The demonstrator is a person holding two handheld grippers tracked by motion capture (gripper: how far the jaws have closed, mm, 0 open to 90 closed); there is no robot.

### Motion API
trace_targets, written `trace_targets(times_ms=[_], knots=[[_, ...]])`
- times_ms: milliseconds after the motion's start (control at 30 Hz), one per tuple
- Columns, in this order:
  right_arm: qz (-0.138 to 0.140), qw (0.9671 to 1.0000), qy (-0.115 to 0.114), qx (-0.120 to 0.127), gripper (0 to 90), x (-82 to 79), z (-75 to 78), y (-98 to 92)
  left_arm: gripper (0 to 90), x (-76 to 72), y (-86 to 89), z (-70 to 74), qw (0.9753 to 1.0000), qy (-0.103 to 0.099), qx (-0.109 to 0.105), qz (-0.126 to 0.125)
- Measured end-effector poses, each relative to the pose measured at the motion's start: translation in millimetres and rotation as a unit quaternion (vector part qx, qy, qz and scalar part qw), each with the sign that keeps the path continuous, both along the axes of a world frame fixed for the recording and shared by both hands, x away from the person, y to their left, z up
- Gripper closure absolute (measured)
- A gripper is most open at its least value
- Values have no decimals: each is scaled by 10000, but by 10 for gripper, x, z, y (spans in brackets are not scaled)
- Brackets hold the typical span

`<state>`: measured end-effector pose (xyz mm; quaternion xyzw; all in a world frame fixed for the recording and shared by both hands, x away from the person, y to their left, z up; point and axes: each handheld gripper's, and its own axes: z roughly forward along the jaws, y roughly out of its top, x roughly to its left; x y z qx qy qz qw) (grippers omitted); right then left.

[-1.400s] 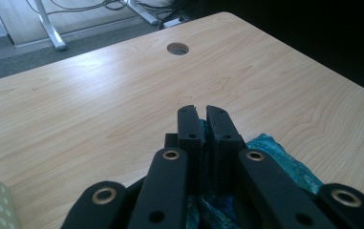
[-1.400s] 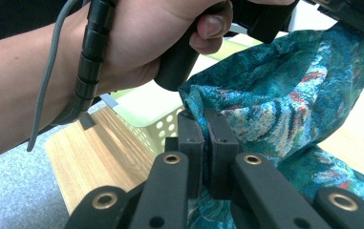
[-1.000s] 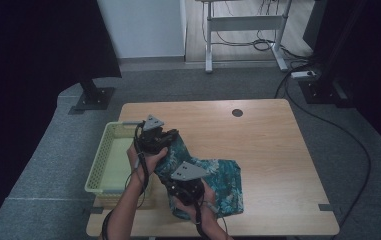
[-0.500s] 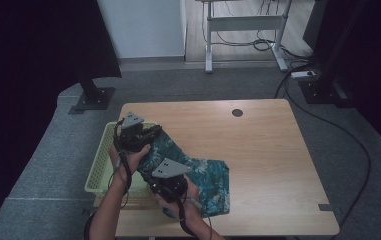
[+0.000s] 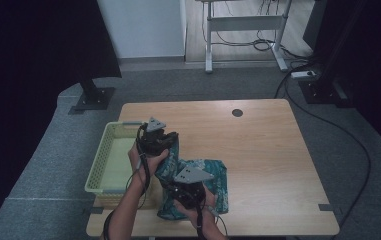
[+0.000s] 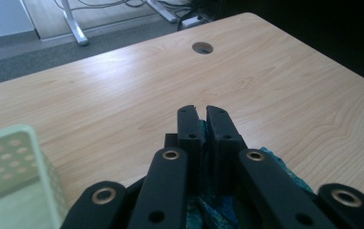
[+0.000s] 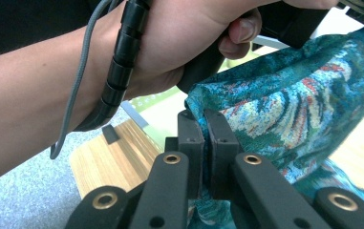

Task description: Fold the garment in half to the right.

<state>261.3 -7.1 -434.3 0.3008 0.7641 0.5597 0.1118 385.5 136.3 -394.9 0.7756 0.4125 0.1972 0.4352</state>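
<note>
Beside the pale green perforated plastic basket (image 5: 109, 165), both hand-held grippers, left (image 5: 165, 142) and right (image 5: 188, 192), are pinching the teal patterned fabric cloth (image 5: 210, 177); uneven pulling is risking slippage.

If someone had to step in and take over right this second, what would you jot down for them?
Left gripper: jaws shut on the teal patterned cloth, holding one end up near the basket.
Right gripper: jaws shut on another edge of the cloth, nearer the person.
Cloth: partly lifted between the two, the rest lying on the wooden table.
Green basket: at the table's left edge; no cloth in it.
Left to do, probably: carry the cloth over into the basket and let go.
</note>
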Motion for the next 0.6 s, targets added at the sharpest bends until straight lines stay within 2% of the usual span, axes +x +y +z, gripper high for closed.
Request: trace_targets(times_ms=[367, 600], knots=[[-187, 9997, 160, 49, 854, -25, -169, -255, 853, 28, -222, -151, 9999, 102, 99, -59], [-274, 9993, 251, 62, 854, -13, -260, -391, 852, 52, -308, -250, 9998, 154, 83, -49]])
